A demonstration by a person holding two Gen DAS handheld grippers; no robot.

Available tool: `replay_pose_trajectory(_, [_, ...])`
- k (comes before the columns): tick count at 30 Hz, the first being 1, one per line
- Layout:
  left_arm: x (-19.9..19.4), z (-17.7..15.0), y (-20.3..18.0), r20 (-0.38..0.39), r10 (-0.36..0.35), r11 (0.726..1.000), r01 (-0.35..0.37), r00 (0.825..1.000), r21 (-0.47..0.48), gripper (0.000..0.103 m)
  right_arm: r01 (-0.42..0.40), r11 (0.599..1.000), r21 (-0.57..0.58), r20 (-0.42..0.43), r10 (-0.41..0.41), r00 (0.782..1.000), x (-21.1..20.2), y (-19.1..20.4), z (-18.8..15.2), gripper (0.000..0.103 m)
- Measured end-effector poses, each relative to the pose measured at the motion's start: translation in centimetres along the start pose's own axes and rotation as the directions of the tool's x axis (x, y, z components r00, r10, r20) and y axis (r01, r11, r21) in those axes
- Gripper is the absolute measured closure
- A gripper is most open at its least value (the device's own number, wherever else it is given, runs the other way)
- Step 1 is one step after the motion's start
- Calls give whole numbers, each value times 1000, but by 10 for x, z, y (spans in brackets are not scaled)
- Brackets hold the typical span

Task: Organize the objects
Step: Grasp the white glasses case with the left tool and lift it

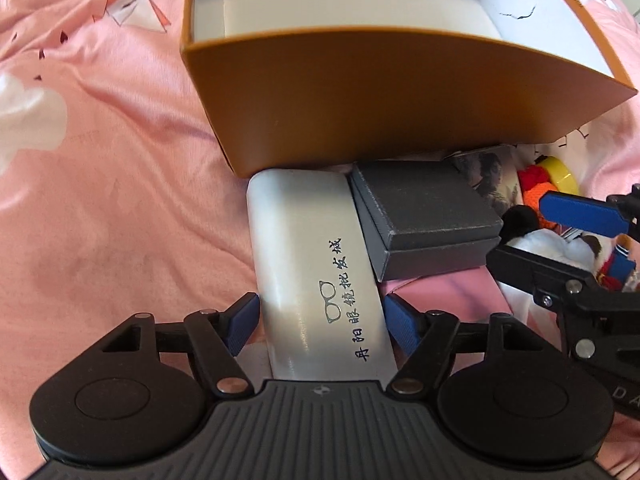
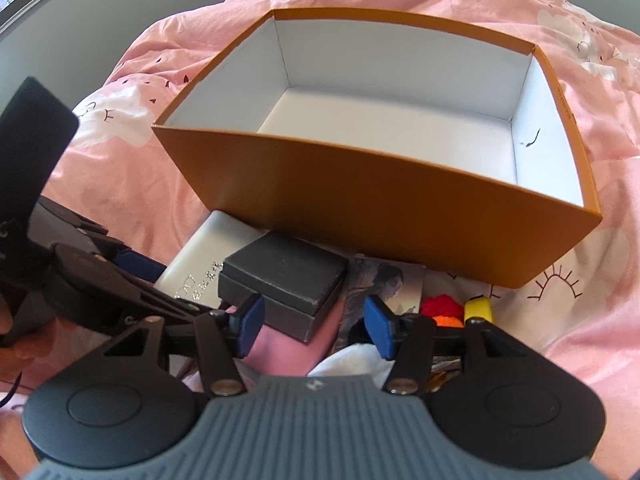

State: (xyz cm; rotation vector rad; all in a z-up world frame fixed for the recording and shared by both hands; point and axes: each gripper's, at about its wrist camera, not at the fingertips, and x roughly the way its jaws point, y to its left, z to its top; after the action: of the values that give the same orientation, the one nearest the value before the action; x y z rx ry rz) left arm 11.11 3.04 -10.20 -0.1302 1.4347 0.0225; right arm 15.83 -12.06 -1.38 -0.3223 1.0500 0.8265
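Here the left gripper (image 1: pixel 322 322) straddles the near end of the white glasses case (image 1: pixel 316 264); blue pads sit at each long side, touching or very nearly, so it looks closed on the case, though I cannot tell how firm the pinch is; case lies flat on the pink bedsheet (image 1: pixel 100 200), far end butted against the orange box (image 1: pixel 360 100), dark grey box (image 1: pixel 424 216) touching its right side. Right gripper (image 2: pixel 314 326) hangs with jaws apart, holding nothing, above the pile by the white plush (image 2: pixel 352 360); photo card (image 2: pixel 380 284), red yarn bit (image 2: pixel 440 306) and yellow piece (image 2: pixel 478 308) lie ahead of it.

Handling guess: case is a hard shell, stiff, probably light, glossy so likely slippery; rounded edges could squirt out of flat pads; holding this near the end may let the far end droop, so a grip nearer the middle across the short width looks safer. Orange box is open, interior white and bare in the right wrist view; likely destination; the case must lift over the near wall. Soft bedding means the box may tilt if bumped.
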Motion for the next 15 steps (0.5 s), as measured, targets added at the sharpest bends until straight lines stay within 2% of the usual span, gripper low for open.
replay_pose_trajectory(3, [4, -1, -3, 1, 19, 1000, -19, 1000, 13, 20, 6, 1000, 7, -15, -6, 1000, 4, 1, -1, 45])
replay_pose_trajectory(5, [4, -4, -11, 14, 47, 997, -47, 999, 55, 20, 5, 1000, 11, -17, -5, 1000, 5, 1, -1, 45])
replay_pose_trajectory(6, [4, -5, -13, 19, 47, 996, -48, 999, 69, 24, 7, 1000, 11, -16, -6, 1000, 5, 1, -1, 45])
replay_pose_trajectory(12, [-4, -11, -3, 64, -11, 999, 8, 998, 49, 26, 20, 1000, 14, 9, -20, 1000, -3, 2, -4, 39])
replay_pose_trajectory(15, [-14, -17, 2, 96, 13, 999, -16, 995, 32, 26, 16, 1000, 8, 13, -16, 1000, -7, 2, -6, 39])
